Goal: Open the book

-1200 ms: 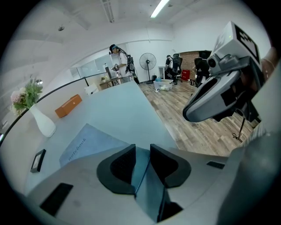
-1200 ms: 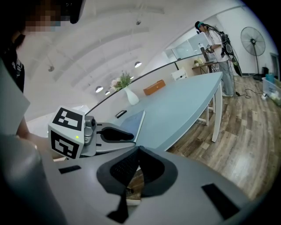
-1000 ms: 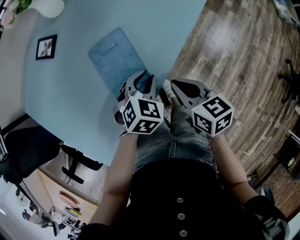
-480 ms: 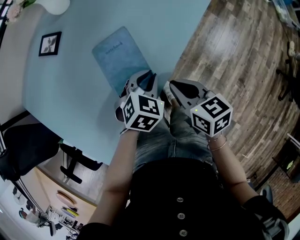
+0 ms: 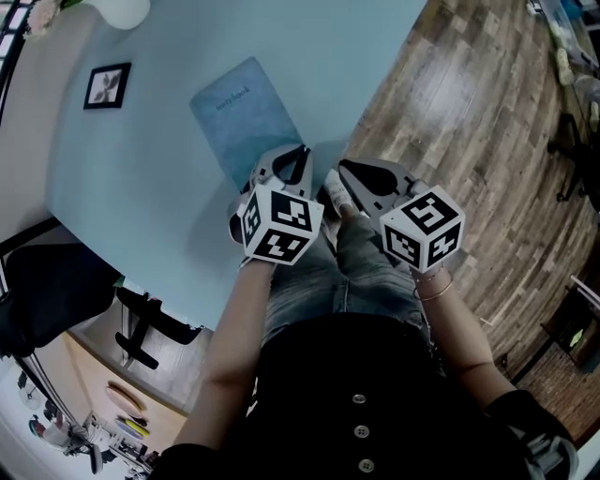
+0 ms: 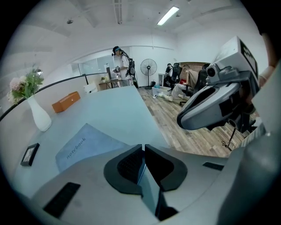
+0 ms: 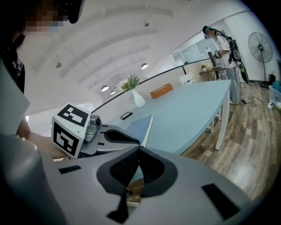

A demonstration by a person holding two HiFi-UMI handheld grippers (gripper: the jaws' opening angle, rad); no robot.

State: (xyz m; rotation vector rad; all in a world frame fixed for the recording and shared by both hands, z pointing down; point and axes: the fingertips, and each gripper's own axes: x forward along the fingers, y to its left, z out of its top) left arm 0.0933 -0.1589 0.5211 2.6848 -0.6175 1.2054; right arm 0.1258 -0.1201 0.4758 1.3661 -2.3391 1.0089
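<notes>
Though beyond book (image 6: 83, 147), flowers (image 6: 26, 84) in vase (image 6: 38, 117)

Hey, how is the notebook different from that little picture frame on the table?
The notebook is much larger than the picture frame. The notebook's cover is plain grey-blue with a printed word; the frame has a black border around a pale picture. The notebook lies close to the table edge nearest the person; the frame lies farther off, nearer the white vase. Both are rectangular and lie on the table.
</notes>
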